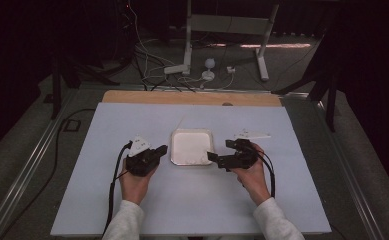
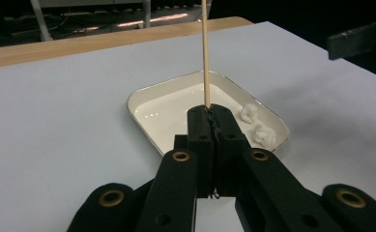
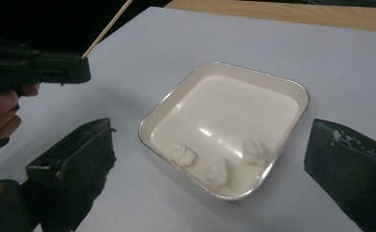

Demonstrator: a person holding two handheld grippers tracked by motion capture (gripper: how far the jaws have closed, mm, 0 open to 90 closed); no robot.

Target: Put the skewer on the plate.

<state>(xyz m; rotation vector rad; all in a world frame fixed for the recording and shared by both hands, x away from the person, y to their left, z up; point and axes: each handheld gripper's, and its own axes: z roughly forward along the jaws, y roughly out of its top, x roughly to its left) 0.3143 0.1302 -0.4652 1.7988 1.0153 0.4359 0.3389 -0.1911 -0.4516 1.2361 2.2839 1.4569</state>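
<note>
Table (image 1: pixel 82 200) covered with pale sheet, wooden edge at far side. White square tray (image 1: pixel 178 150) at centre, between both grippers; glossy inside, metal rim. Left gripper (image 1: pixel 161 150) just left of tray, jaws clenched on thin wooden skewer (image 2: pixel 205 53); skewer rises from jaw tips, slanting up over tray's left part. Right gripper (image 1: pixel 213 156) at tray's right near corner, jaws spread wide, holding nothing. Three small white lumps (image 3: pixel 219 171) lie inside tray along side nearest right gripper, apart from one another.
</note>
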